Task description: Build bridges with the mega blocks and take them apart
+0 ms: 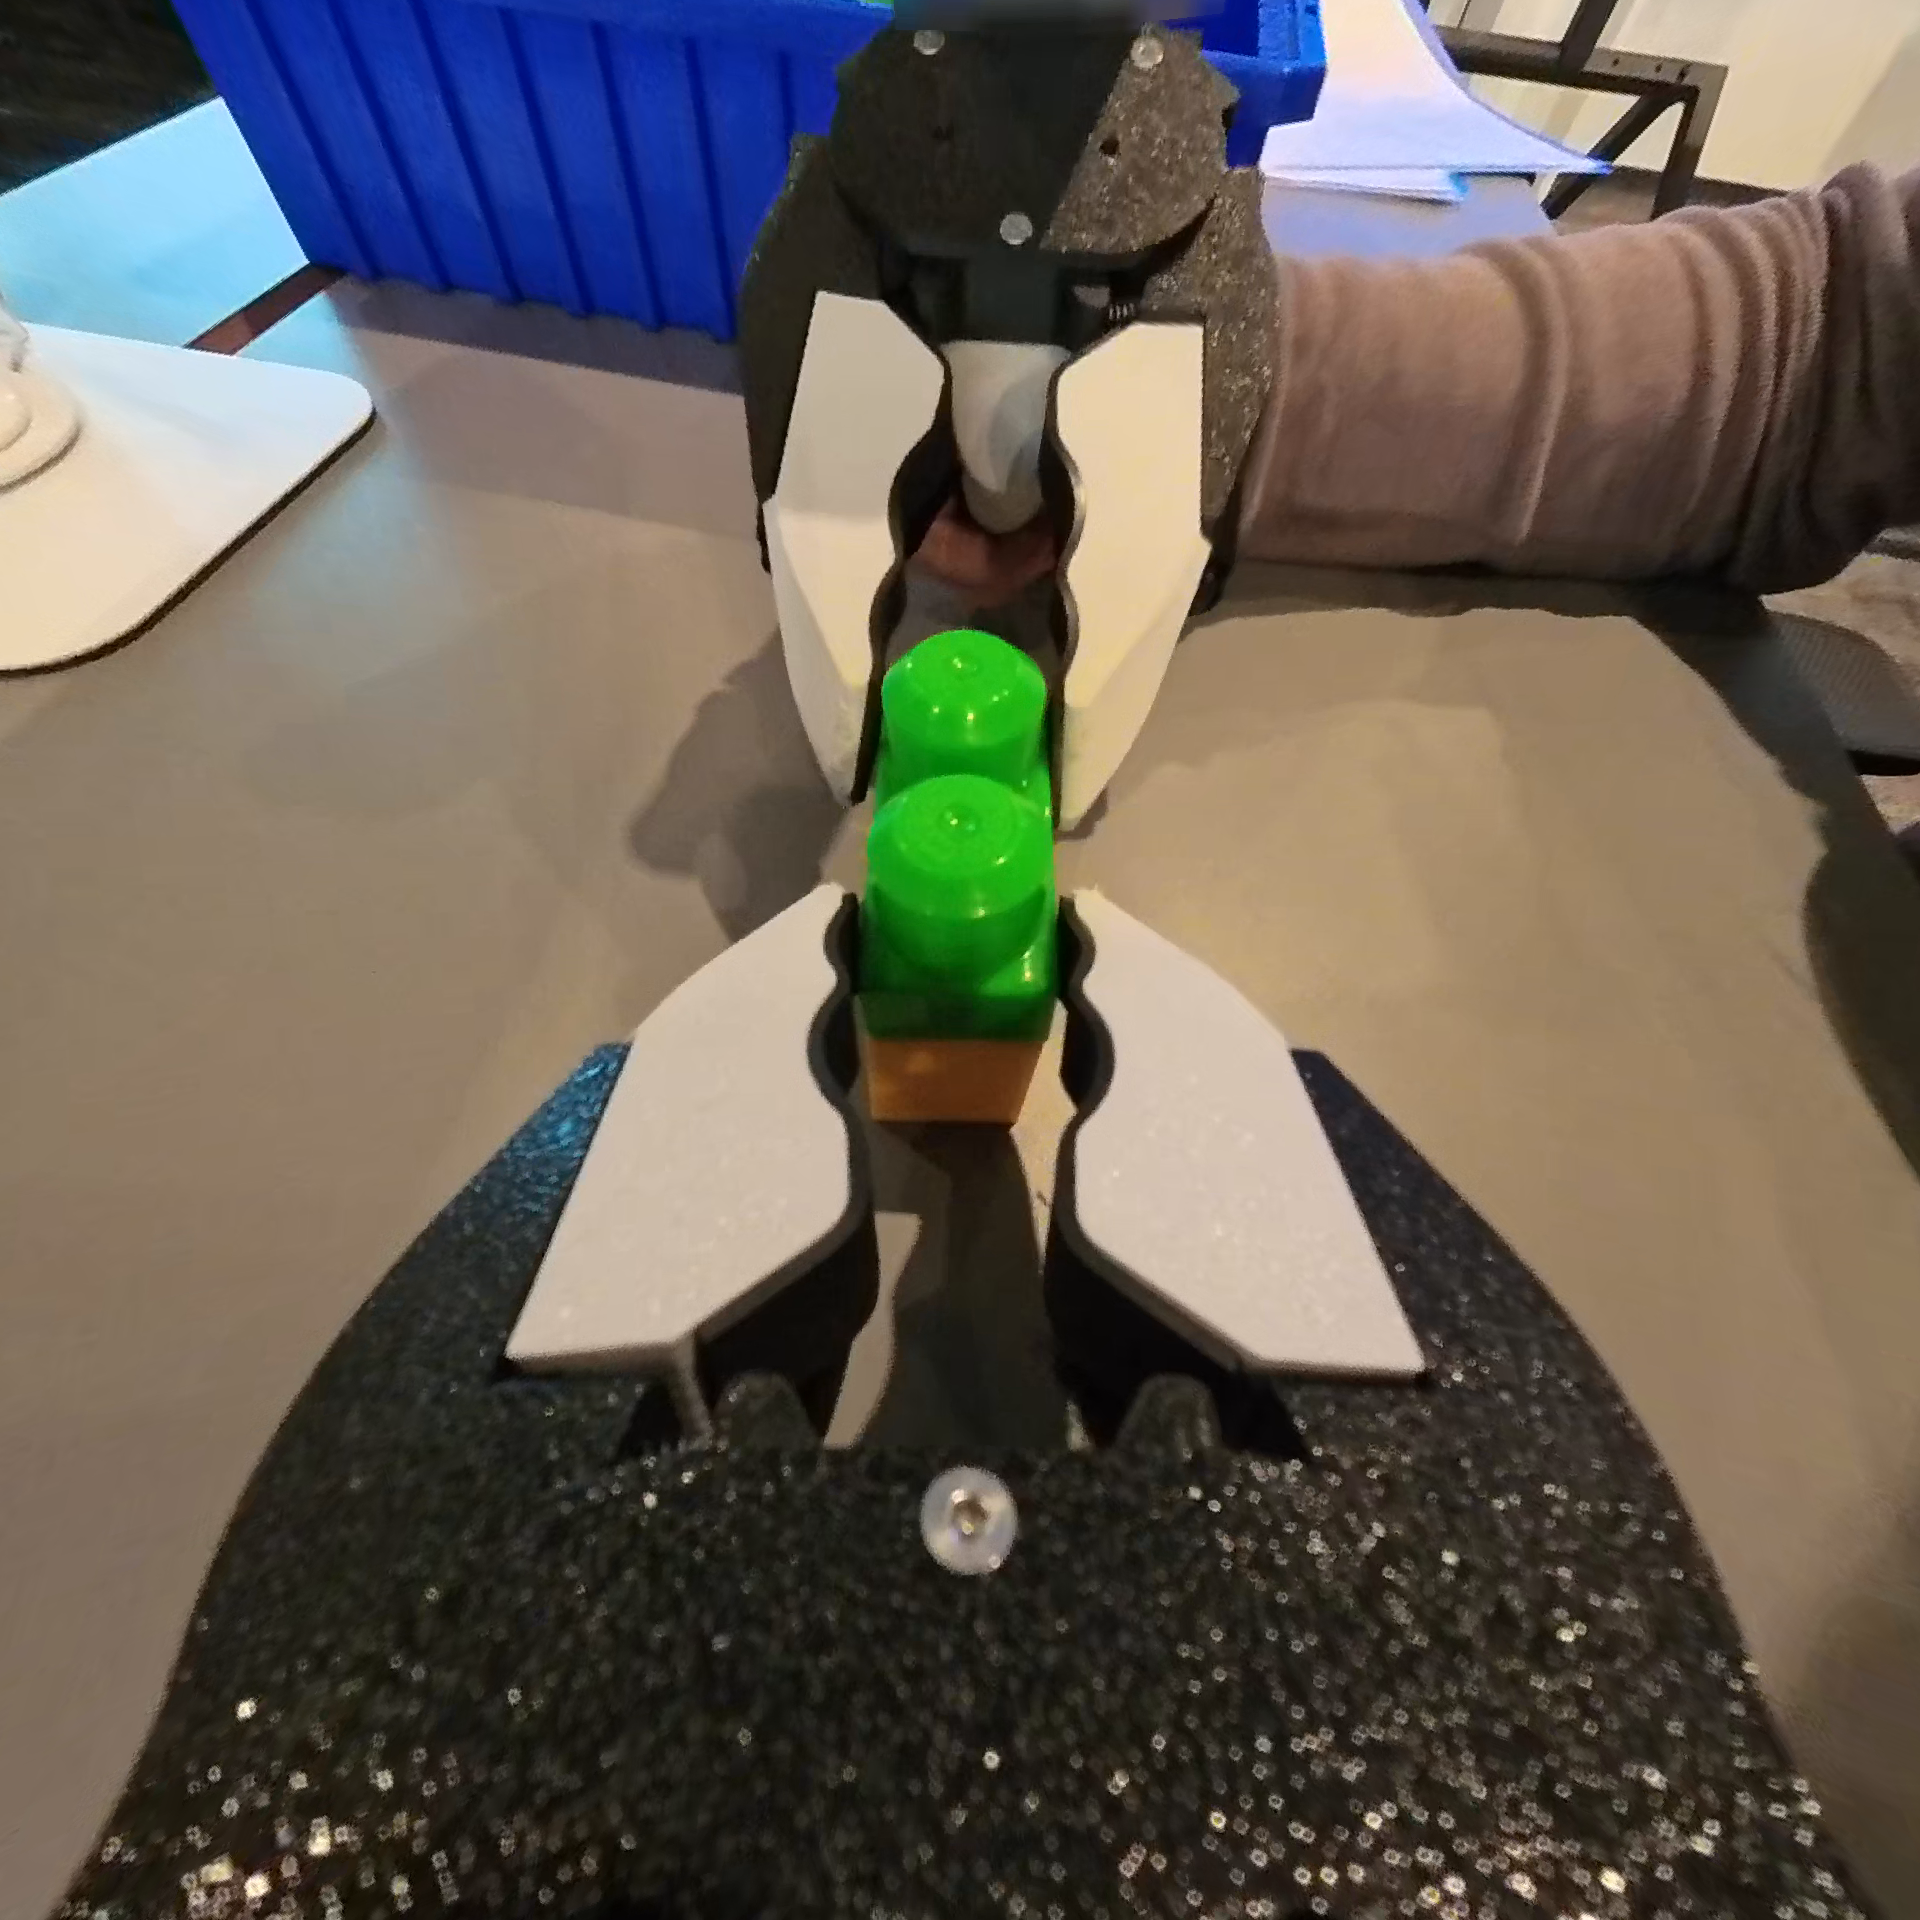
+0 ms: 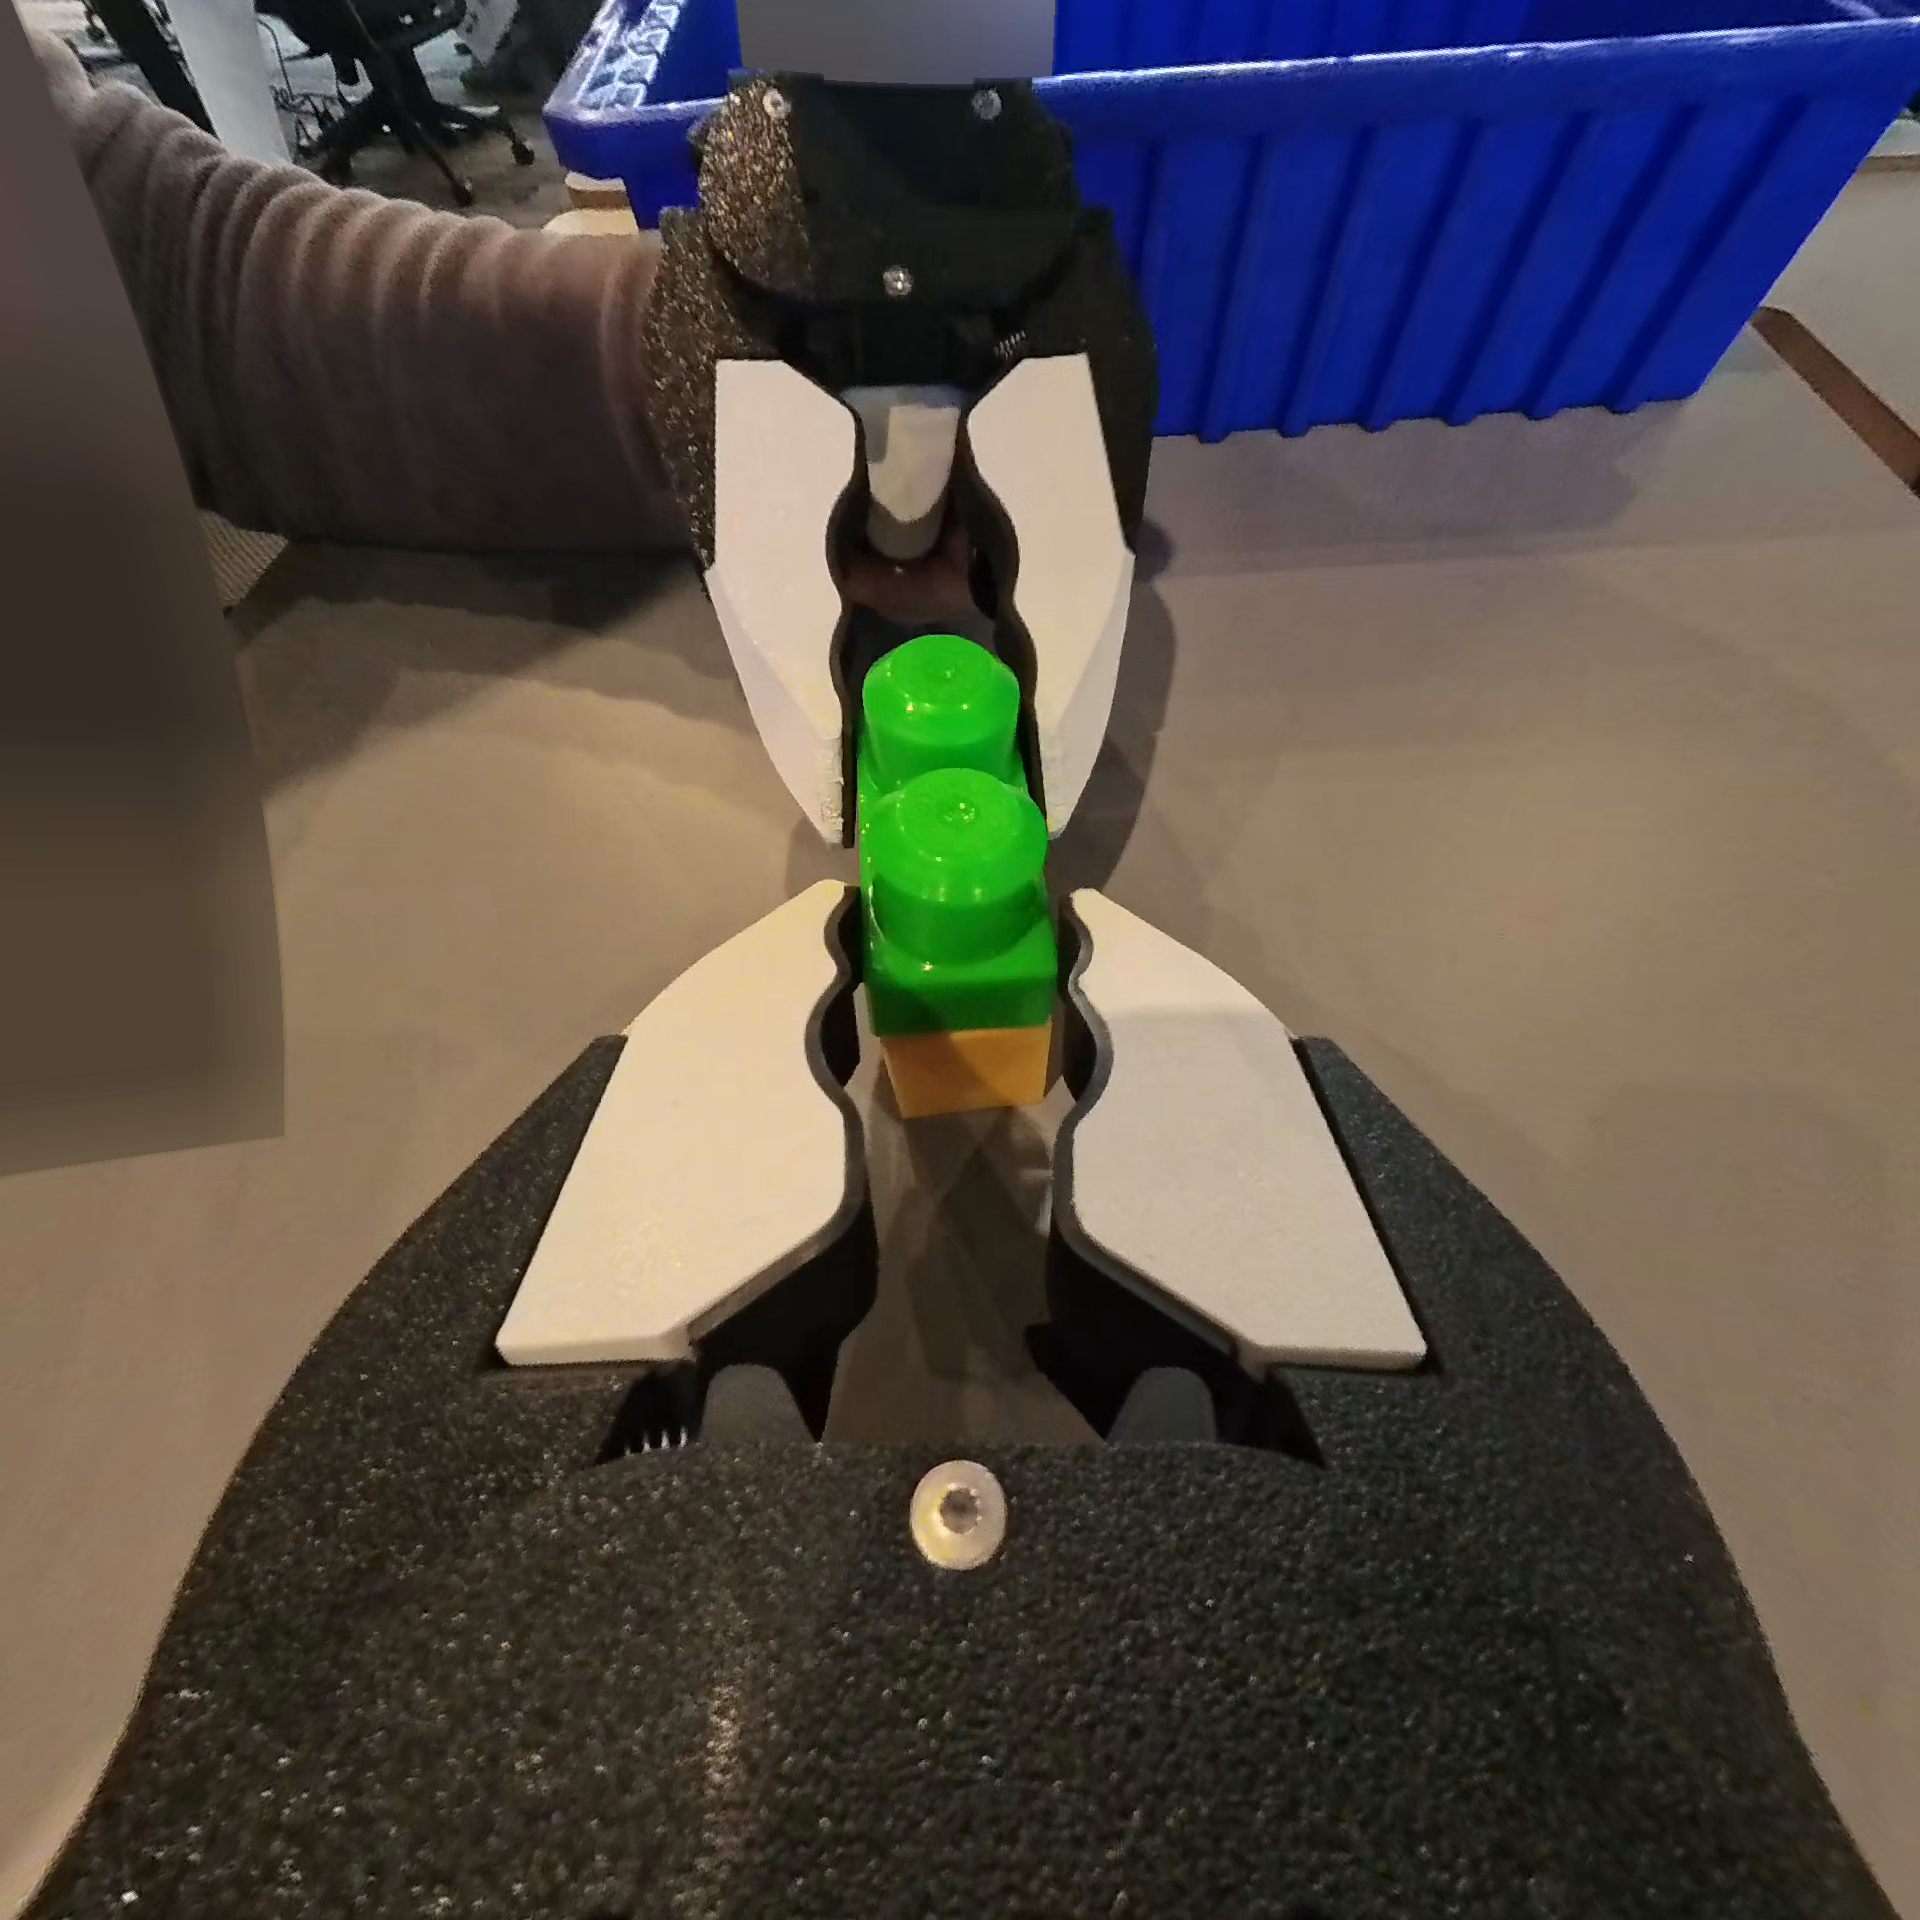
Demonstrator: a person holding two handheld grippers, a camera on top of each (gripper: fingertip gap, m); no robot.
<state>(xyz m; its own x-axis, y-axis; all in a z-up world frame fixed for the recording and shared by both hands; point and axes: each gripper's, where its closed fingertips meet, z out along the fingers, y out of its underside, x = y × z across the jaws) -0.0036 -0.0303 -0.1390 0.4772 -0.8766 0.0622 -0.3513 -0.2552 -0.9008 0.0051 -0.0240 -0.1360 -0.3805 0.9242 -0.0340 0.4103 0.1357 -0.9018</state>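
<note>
Green block (image 1: pixel 961 831) atop yellow block (image 1: pixel 940 1081), standing on grey table (image 1: pixel 312 935), pinched from opposite ends by left gripper (image 1: pixel 961 914) and right gripper (image 2: pixel 956 904). Probably mid-separation or mid-press; no finished bridge visible.

Two cameras face each other, very close.
Both look down their grippers at the same green block (image 1: pixel 961 883) (image 2: pixel 951 873).

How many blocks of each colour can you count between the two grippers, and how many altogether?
Green block: 1, two studs on top, clamped at either end by the left gripper and the right gripper.
Yellow-orange block: 1, beneath the green one.
Total: 2 blocks.
</note>
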